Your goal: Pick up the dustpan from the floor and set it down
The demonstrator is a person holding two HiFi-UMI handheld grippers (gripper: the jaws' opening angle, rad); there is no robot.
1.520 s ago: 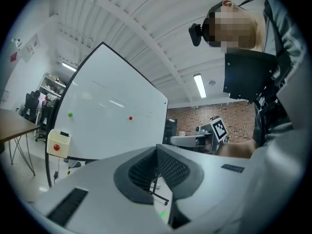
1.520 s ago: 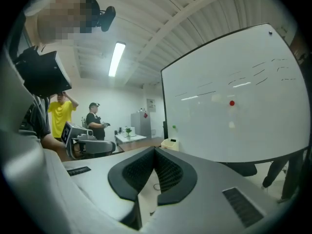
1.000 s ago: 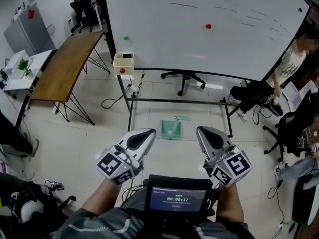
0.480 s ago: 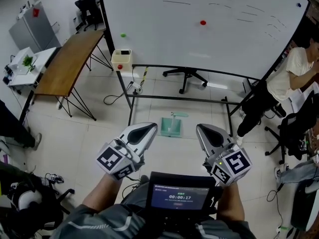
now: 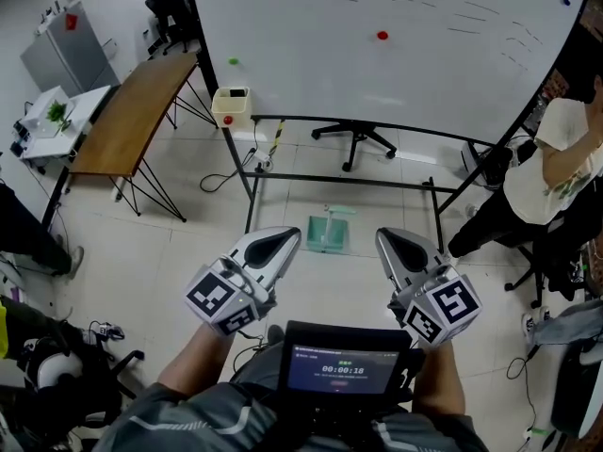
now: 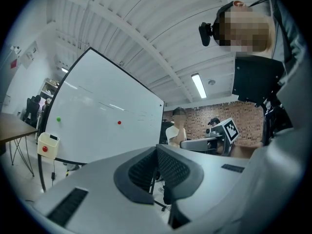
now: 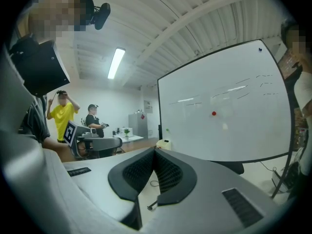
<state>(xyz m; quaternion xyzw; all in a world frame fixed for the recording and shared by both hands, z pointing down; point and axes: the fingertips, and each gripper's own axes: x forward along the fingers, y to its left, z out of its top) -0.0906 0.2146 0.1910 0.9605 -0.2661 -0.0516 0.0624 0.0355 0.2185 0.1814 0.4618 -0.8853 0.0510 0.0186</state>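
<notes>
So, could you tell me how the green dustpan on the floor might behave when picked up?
The dustpan looks like thin moulded plastic, so it is probably stiff and light. Its smooth surface may slip between jaws. Gripped at one edge, the flat tray would likely tilt.

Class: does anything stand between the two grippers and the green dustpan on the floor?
Nothing visible does. The dustpan lies on bare tile just ahead of the left gripper and right gripper. The whiteboard stand has legs flanking it and a crossbar running behind it.
</notes>
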